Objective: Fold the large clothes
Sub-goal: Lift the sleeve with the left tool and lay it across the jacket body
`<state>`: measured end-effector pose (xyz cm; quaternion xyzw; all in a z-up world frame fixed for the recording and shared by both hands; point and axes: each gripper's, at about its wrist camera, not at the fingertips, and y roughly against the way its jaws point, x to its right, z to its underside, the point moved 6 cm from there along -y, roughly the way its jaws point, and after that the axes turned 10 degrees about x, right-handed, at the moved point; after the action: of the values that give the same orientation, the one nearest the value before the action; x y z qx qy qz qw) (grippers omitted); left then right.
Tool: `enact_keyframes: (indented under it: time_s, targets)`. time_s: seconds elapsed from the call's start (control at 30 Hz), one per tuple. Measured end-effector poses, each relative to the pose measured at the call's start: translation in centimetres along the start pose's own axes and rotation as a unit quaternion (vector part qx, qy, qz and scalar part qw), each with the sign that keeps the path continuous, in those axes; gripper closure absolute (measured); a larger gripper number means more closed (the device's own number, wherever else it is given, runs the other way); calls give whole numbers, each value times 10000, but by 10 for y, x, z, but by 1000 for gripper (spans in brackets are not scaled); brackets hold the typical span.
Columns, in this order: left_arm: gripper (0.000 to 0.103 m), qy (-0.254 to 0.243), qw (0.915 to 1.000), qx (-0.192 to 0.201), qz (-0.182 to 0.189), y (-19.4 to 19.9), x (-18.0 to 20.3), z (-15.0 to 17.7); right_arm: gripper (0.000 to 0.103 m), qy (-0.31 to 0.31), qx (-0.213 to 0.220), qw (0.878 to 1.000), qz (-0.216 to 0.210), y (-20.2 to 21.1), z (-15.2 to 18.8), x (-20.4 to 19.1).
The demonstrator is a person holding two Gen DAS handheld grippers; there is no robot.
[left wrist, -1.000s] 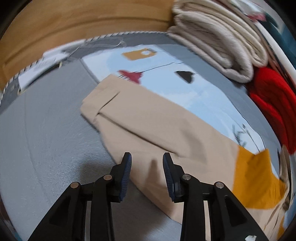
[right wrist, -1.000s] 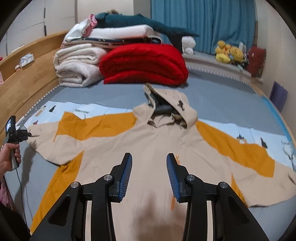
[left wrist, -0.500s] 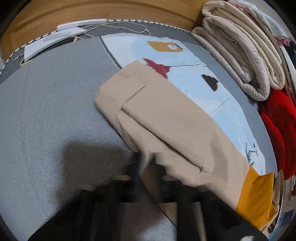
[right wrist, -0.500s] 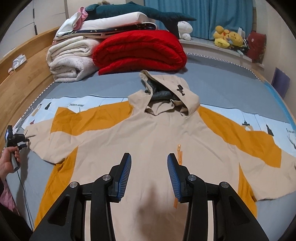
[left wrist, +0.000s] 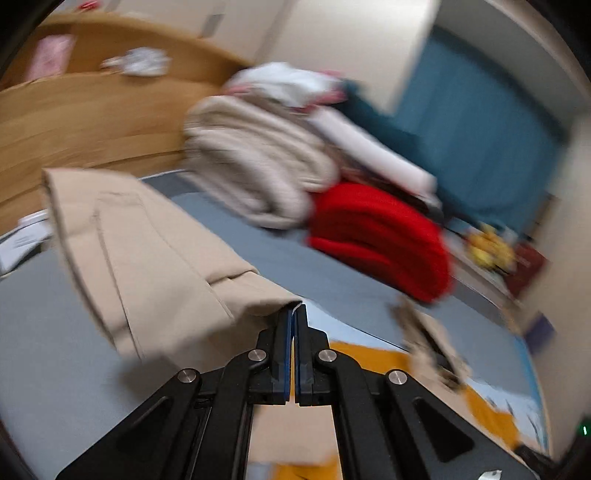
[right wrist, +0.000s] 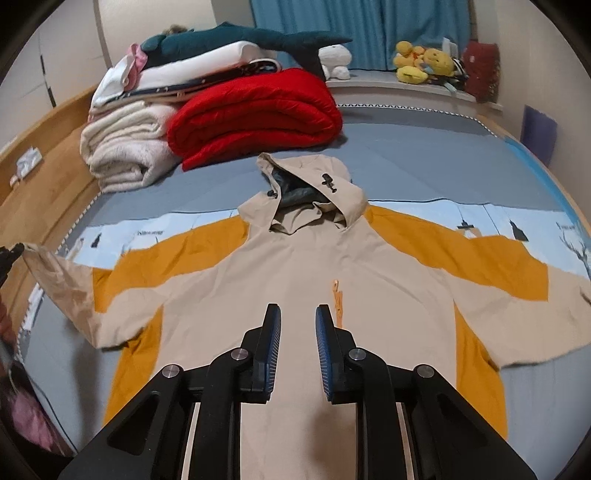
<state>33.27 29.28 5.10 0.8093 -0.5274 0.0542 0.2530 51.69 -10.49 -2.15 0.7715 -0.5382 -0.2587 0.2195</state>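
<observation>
Bedroom with blue curtains (right wrist: 369, 29), wooden bed frame (right wrist: 48, 177) along the left edge, grey-blue bed sheet (right wrist: 424, 155) with a pale printed band across its middle. Spread face up over the centre of the bed, a beige and orange hooded jacket (right wrist: 306, 266), hood (right wrist: 314, 188) toward the far edge, one sleeve reaching the right edge, body running down to the near edge. Raised off the sheet near the left edge, the other sleeve (left wrist: 147, 251), its beige cuff draped and hanging, pinched at a fold by the left gripper (left wrist: 294, 314), jaws pressed together on the cloth. Hovering above the jacket's chest just left of the orange zip pull (right wrist: 337, 295), the right gripper (right wrist: 297, 332), jaws closing, a gap between the pads, only air there, cloth untouched. Stacked at the far left corner, a red blanket (right wrist: 258, 114) beside a folded cream blanket (right wrist: 125, 155), white bedding and a dark teal shark plush (right wrist: 236, 37) on top. Lined up on the ledge beyond the far edge, yellow plush toys (right wrist: 421, 62). Left-wrist view heavily blurred.
</observation>
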Motion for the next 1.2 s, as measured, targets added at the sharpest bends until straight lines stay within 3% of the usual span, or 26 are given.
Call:
enact_keyframes:
  time_s: [0.13, 0.23, 0.3, 0.37, 0.43, 0.5, 0.6, 0.7, 0.77, 0.9, 1.2]
  targets:
    - [103, -438, 9931, -431, 1004, -1, 87, 59, 81, -46, 7, 10000, -14, 16, 11, 2]
    - [103, -766, 9770, -1197, 1593, -13, 139, 123, 81, -33, -11, 10000, 33, 21, 22, 5]
    - [103, -982, 9624, -1877, 1698, -27, 161, 163, 81, -93, -113, 9999, 48, 21, 34, 9]
    - [101, -963, 9510, -2421, 1667, -37, 165, 188, 81, -136, -210, 9996, 87, 17, 42, 14]
    - [87, -711, 9462, -2747, 1556, -45, 158, 198, 81, -258, -275, 9993, 85, 14, 47, 19]
    - [80, -448, 9478, -2797, 1462, -48, 148, 196, 81, -273, -265, 9992, 108, 10, 47, 20]
    - [80, -328, 9565, -2650, 1177, -57, 132, 188, 81, -245, -252, 9994, 65, 2, 47, 18]
    - [80, -266, 9585, -2701, 876, -70, 108, 191, 81, -195, -336, 9992, -22, -11, 52, 11]
    - [79, 63, 9524, -2948, 769, -81, 91, 200, 81, -171, -468, 9987, -63, -23, 59, 6]
    - [74, 758, 9288, -3526, 856, -98, 80, 220, 81, -199, -651, 9974, -222, -40, 67, -5]
    - [66, 795, 9154, -3838, 916, -119, 82, 236, 81, -165, -743, 9942, -756, -67, 62, -33]
